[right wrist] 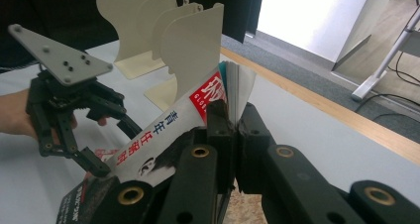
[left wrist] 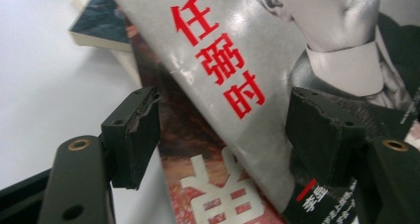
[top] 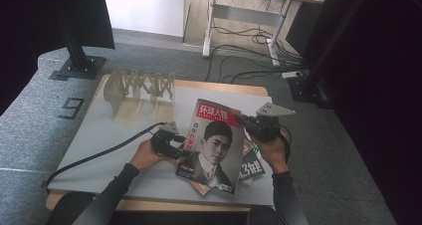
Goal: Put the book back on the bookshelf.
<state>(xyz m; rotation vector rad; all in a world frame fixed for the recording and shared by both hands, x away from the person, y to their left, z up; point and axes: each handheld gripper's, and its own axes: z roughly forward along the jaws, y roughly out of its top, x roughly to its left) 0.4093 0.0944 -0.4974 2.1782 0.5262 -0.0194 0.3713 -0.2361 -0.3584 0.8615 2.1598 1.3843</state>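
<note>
While the magazine [top: 211, 145] is lifted at a slant above the grey tabletop [top: 94, 135], its top edge is clamped in the right tongs [top: 238, 118], whose jaws are closed tight on the pages – seen plainly in the right gripper view, where the fanned page edges [right wrist: 237, 85] stick up just past the pinched spot. Held by that one corner, the cover would sag and twist, which is probably why the left tongs [top: 183, 144] are brought in at the opposite edge: their jaws are kept partly apart, straddling the glossy cover [left wrist: 233, 85] in the left gripper view, with no pad seen pressing on it, so nothing is gripped there yet. Beneath the raised magazine, other magazines [top: 249, 165] are left lying in a loose pile on the tabletop, one of them showing at the upper left of the left gripper view [left wrist: 99, 23]. Further back, a cream-coloured file rack [top: 142, 93] with upright dividers is set near the far edge – the likely place for the magazine, judged from how it is being tipped toward upright. A second hold at the side would be needed to steady the floppy spine before it can be slid between two dividers [right wrist: 193, 50].
</note>
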